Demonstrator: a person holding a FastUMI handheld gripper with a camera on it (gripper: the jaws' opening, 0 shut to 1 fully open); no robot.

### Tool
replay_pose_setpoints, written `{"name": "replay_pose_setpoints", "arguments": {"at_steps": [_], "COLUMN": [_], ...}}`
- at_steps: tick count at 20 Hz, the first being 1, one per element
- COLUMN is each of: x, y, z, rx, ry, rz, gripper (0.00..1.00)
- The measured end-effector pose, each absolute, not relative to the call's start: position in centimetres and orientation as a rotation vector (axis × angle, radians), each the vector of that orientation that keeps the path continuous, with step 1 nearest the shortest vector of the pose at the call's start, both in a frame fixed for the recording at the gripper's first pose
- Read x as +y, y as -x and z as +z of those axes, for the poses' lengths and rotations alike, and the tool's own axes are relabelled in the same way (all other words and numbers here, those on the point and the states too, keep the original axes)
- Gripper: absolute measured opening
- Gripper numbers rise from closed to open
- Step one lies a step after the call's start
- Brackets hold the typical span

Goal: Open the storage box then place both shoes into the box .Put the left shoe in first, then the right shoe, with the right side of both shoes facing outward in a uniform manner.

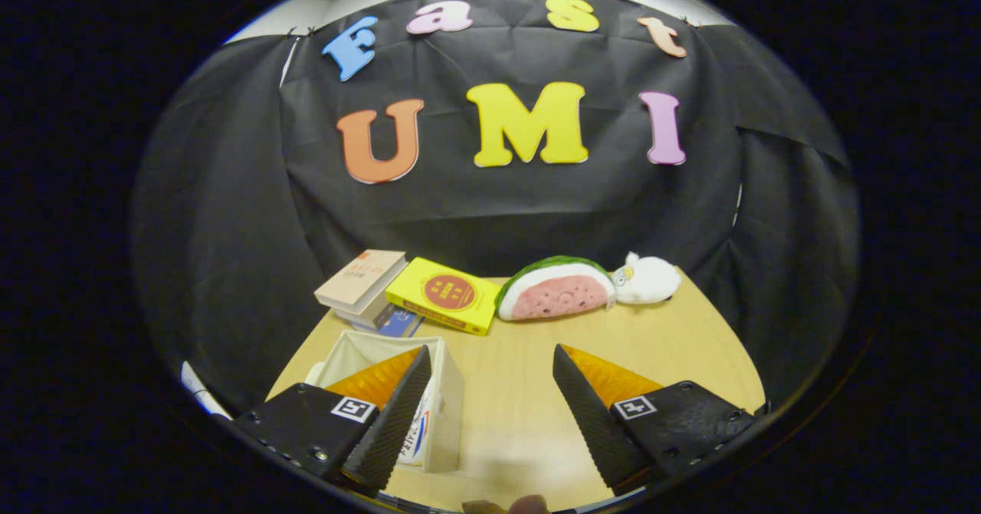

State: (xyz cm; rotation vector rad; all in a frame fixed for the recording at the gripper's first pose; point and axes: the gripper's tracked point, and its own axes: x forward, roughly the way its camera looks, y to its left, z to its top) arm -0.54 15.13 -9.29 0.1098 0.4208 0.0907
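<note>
While tongs (pixel 490 376) gape empty, storage box (pixel 441 391) behind left finger; books (pixel 360 280), watermelon plush (pixel 556 290) beyond.

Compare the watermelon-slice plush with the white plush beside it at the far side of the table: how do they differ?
The watermelon plush is pink-faced with a green rind; the white plush is nearly all white. The watermelon is a larger half-round wedge; the white one is smaller and rounded. The watermelon lies nearer the yellow box; the white one lies on its other side. Both rest on the table, well beyond the open tongs.
</note>
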Motion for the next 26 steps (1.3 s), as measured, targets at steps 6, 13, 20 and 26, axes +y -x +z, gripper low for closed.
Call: {"name": "replay_pose_setpoints", "arguments": {"at_steps": [6,13,20,26], "x": [8.0,5.0,5.8,6.4], "y": [3.3,5.9,5.7,5.4], "z": [-5.0,-3.4,-3.5,-3.3], "rx": [0.302,0.246,0.248,0.239], "ry": [-0.112,-0.127,-0.160,-0.150], "rz": [-0.004,-0.025,0.001,0.007], "gripper": [0.96,0.96,0.96,0.96]}}
